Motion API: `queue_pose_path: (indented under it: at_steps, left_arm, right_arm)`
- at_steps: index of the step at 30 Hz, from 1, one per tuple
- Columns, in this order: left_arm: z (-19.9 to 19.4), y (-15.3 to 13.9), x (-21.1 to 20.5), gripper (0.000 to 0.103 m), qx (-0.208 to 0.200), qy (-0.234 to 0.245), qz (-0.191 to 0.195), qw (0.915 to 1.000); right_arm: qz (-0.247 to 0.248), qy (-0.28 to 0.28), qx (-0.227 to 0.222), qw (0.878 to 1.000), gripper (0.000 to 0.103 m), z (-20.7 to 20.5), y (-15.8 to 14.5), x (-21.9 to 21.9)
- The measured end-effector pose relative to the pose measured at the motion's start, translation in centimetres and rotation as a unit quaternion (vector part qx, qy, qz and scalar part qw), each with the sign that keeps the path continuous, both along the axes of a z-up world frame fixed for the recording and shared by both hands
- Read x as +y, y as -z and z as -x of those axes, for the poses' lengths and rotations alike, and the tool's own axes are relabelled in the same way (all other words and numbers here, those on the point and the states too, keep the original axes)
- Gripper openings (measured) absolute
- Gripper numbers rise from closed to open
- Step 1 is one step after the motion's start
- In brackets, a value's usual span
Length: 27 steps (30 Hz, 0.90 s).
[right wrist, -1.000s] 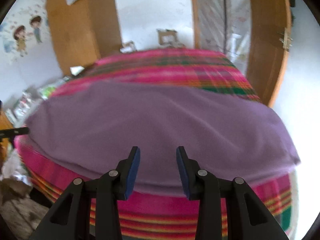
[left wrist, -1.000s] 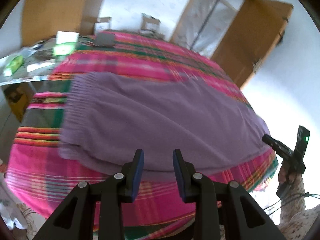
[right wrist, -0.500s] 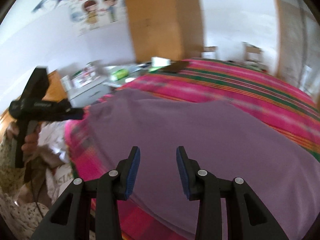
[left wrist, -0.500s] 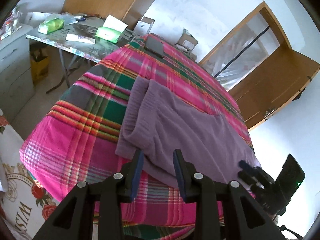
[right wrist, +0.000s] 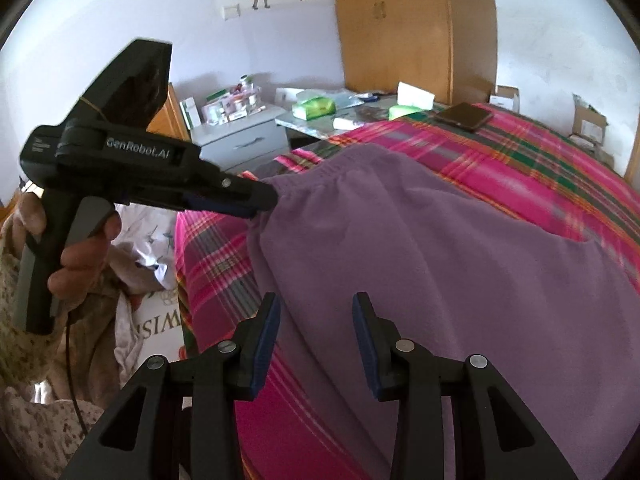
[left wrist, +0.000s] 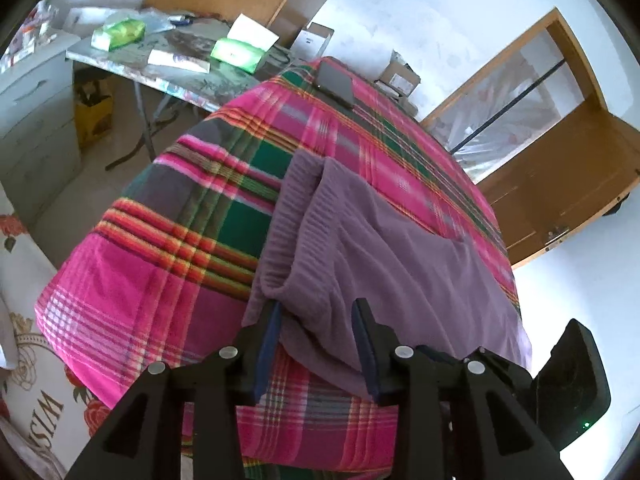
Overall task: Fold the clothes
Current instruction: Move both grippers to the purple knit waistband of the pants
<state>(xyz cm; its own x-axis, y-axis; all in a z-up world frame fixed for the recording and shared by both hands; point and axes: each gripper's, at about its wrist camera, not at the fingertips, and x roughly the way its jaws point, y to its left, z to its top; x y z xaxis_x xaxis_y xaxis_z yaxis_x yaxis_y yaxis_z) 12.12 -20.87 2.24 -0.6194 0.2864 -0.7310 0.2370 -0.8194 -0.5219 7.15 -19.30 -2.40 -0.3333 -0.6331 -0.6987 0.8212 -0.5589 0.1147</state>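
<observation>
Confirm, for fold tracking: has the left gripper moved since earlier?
Yes: left gripper slid along the purple garment to its corner nearer the table, jaws have just been opening, cloth between them.

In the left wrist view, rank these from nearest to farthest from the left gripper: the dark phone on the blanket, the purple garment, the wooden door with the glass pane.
1. purple garment: its ribbed corner lies between the fingers of the left gripper, on the plaid blanket.
2. dark phone: at the blanket's far end, upper middle.
3. wooden door: beyond the bed, upper right.
</observation>
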Motion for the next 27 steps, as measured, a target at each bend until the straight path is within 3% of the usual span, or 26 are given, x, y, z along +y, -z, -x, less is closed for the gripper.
queue_pose_path:
  at_steps: [7,9,11,12,13,20,22,27]
  left_arm:
    - [0.1,0.3,-0.5,0.036,0.001,0.000,-0.014,0.9999]
    - [-0.1,0.3,-0.7,0.019,0.008,-0.001,-0.017,0.9998]
    - [-0.3,0.2,-0.9,0.019,0.017,0.000,-0.019,0.9997]
    - [-0.5,0.2,-1.1,0.017,0.020,0.000,-0.024,0.9995]
    - [-0.6,0.2,-1.2,0.016,0.022,0.000,-0.028,0.9994]
    - [-1.4,-0.1,-1.7,0.013,0.037,-0.001,-0.033,0.9988]
    - [-1.7,0.1,-1.7,0.002,0.035,-0.001,-0.029,0.9990]
    - [-2.4,1.1,-2.8,0.002,0.021,-0.020,-0.029,0.9992]
  right_arm:
    - [-0.016,0.002,-0.001,1.000,0.039,0.2,0.6,-2.2]
    - [-0.017,0.005,0.001,1.000,0.039,0.2,0.6,-2.6]
    - [-0.023,0.011,0.008,1.000,0.029,0.2,0.6,-2.8]
    - [-0.023,0.014,0.010,1.000,0.013,0.2,0.6,-2.9]
    - [-0.019,0.013,0.010,1.000,0.007,0.2,0.4,-2.9]
    - [-0.004,-0.011,0.021,1.000,0.004,-1.3,-0.8,-3.1]
    - [-0.003,-0.019,0.014,1.000,0.004,-1.6,-0.7,-3.2]
    - [-0.013,-0.016,-0.007,1.000,0.004,-1.3,0.3,-3.4]
